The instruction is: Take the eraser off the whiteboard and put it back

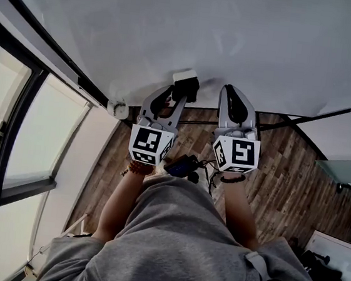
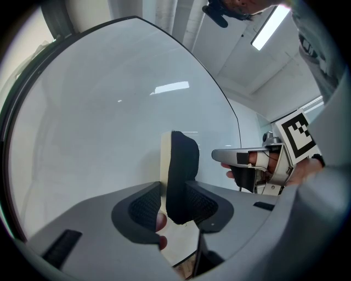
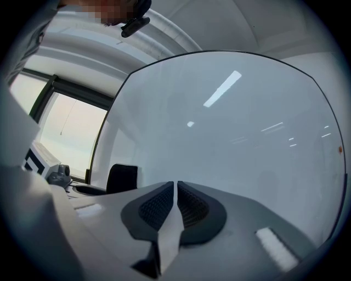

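Eraser between left jaws (whiteboard behind)

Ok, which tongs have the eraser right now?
The left tongs: the black-and-cream eraser is clamped in them. The right tongs are shut with nothing between them.

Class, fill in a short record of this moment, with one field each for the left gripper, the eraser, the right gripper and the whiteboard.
left gripper: shut on the eraser, pointing at the whiteboard
eraser: black body with a pale face, standing upright between the jaws
right gripper: jaws together, nothing between them, level beside the left gripper
whiteboard: no writing visible, directly ahead of both grippers
eraser touching whiteboard: cannot tell
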Demonstrator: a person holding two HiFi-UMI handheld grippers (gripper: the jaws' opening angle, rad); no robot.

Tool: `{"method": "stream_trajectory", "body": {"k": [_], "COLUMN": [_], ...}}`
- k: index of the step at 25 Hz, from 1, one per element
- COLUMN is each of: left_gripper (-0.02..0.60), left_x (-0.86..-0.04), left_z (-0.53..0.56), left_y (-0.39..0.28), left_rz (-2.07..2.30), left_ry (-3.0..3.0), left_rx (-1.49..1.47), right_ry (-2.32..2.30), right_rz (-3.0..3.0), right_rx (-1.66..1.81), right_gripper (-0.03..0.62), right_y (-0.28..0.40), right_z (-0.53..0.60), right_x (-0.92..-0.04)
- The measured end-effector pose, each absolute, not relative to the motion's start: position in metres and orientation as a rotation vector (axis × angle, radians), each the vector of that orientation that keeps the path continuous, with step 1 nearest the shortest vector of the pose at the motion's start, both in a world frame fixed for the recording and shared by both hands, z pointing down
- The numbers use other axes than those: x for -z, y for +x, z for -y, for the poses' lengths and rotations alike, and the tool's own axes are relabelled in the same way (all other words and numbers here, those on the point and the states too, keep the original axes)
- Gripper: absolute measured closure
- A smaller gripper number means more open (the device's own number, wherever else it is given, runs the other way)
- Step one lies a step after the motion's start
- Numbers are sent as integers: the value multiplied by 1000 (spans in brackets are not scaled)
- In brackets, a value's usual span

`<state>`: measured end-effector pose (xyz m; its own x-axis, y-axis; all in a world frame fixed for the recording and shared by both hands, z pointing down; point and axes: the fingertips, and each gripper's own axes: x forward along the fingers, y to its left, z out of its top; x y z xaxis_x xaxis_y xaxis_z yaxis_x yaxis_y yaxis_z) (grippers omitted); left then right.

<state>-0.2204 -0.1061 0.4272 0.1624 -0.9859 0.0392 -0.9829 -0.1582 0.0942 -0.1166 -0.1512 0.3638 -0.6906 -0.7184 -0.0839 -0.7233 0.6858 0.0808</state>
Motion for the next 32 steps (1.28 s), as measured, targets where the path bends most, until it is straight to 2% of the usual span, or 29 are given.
{"method": "stream_trajectory", "body": {"k": [32], "left_gripper": [446], "left_x": [-423], "left_z": [110], "left_y": [-231], "left_rz": [1987], "left_ry": [2294], "left_rx": [67], "right_ry": [-1226], "right_rz": [-2835], "right_rx": [-174], "right_gripper": [560], "right_y": [-110], "right_z": [152], "right_x": [-362]}}
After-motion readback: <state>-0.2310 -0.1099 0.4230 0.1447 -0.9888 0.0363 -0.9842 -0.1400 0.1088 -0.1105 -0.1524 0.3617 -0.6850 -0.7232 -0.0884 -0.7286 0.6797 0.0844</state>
